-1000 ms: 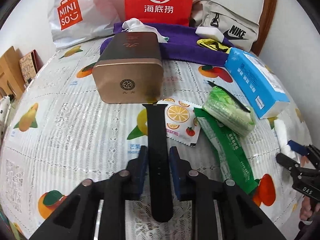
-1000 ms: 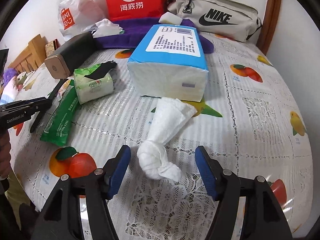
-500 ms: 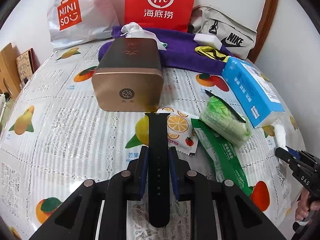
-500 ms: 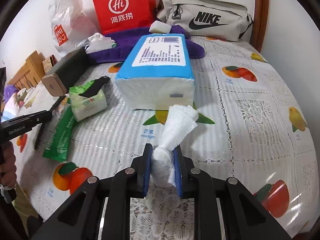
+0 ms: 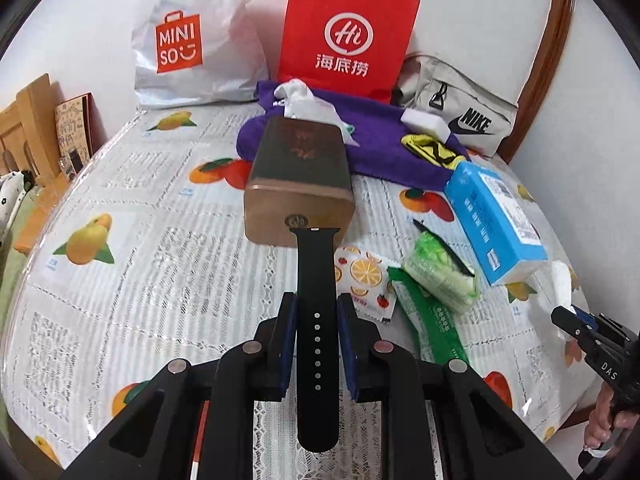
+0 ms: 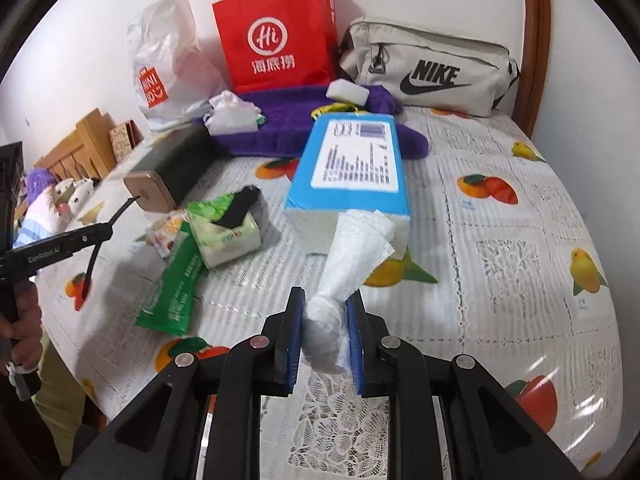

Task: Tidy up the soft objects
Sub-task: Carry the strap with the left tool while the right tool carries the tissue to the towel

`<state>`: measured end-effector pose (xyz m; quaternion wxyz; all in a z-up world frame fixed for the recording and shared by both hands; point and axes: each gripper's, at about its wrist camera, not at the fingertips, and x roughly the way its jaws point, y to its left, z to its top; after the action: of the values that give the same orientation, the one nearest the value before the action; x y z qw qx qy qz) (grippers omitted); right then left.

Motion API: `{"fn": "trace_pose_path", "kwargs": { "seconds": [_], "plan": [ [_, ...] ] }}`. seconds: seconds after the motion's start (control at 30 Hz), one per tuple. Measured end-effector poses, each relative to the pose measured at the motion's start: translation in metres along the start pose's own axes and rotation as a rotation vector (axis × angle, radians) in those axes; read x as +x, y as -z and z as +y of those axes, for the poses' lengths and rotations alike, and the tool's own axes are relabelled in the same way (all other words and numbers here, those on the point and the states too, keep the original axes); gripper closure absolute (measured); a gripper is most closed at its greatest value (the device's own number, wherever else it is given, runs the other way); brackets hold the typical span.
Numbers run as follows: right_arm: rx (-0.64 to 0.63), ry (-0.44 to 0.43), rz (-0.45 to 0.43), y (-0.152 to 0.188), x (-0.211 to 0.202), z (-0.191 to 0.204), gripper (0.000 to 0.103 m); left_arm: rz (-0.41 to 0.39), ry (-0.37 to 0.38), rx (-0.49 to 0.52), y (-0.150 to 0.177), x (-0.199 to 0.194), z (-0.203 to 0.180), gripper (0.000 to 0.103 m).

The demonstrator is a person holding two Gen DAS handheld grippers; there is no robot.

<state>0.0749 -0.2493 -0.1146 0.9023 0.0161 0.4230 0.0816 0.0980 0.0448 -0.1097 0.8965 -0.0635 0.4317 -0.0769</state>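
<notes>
My left gripper (image 5: pixel 317 322) is shut on a black watch strap (image 5: pixel 316 280) and holds it above the table, pointing at a bronze box (image 5: pixel 299 196). The strap also shows from the side in the right wrist view (image 6: pixel 90 268). My right gripper (image 6: pixel 325 326) is shut on the knotted end of a white tissue wad (image 6: pixel 352 256), lifted in front of a blue tissue pack (image 6: pixel 356 168). A purple towel (image 5: pixel 384 144) lies at the back with a white sponge (image 5: pixel 425 122) and a yellow-black item (image 5: pixel 430 150) on it.
A green tissue pack (image 5: pixel 440 276), a long green sachet (image 5: pixel 432 320) and a fruit-print wipe packet (image 5: pixel 362 276) lie mid-table. A red paper bag (image 5: pixel 346 36), a white Miniso bag (image 5: pixel 188 40) and a Nike pouch (image 6: pixel 428 68) stand along the back wall.
My right gripper closed on the white tissue wad and lifted it. My left gripper closed on the black strap and raised it off the table, towards the bronze box.
</notes>
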Motion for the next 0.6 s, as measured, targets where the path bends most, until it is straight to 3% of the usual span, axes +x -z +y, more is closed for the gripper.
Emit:
{"fn": "trace_pose_path", "kwargs": {
  "seconds": [0.6],
  "plan": [
    [-0.053,-0.081,-0.076,-0.059,-0.017,0.014,0.082,-0.074,0.005,-0.02,-0.045,-0.026,0.003,0.084]
  ]
}}
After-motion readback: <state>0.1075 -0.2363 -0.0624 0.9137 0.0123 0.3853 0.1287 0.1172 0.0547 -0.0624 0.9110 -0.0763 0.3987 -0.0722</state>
